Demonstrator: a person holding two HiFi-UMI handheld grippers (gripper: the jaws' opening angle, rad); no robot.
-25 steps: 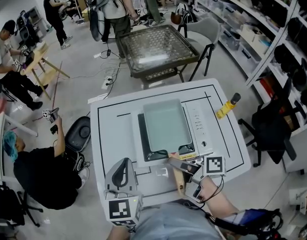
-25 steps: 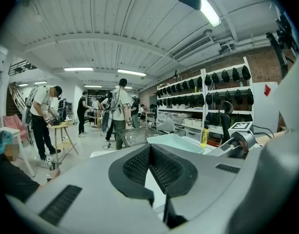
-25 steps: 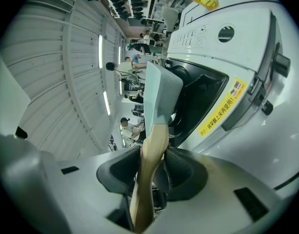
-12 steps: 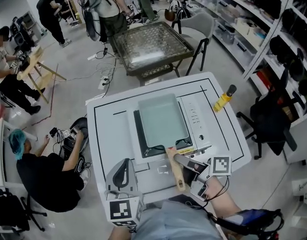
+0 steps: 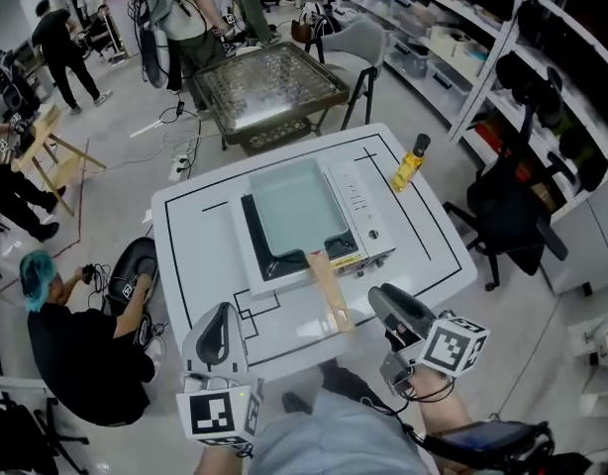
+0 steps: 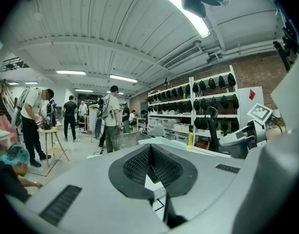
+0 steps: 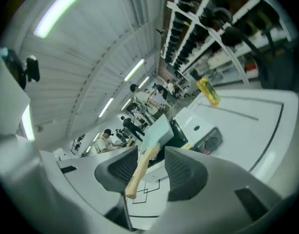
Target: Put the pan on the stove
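A pale green rectangular pan [image 5: 296, 209] lies on the white tabletop stove [image 5: 360, 203], and its wooden handle [image 5: 329, 290] sticks out toward me over the white table [image 5: 423, 255]. My right gripper [image 5: 380, 297] stands open just right of the handle's end, apart from it. The right gripper view looks between the spread jaws of the right gripper [image 7: 152, 162] at the handle [image 7: 140, 167] ahead, with neither pad touching it. My left gripper [image 5: 223, 313] hovers at the table's near left edge. In its own view the left gripper [image 6: 150, 152] is shut and holds nothing.
A yellow bottle [image 5: 410, 162] stands on the table's far right corner. A black office chair [image 5: 507, 206] and shelves are to the right. A metal grid table [image 5: 267, 82] stands beyond. A person [image 5: 56, 325] crouches on the floor at the left, and others stand farther back.
My right gripper opened, let go of the pan's handle and drew back to the right and toward me. The pan stays on the stove. The left gripper barely moved.
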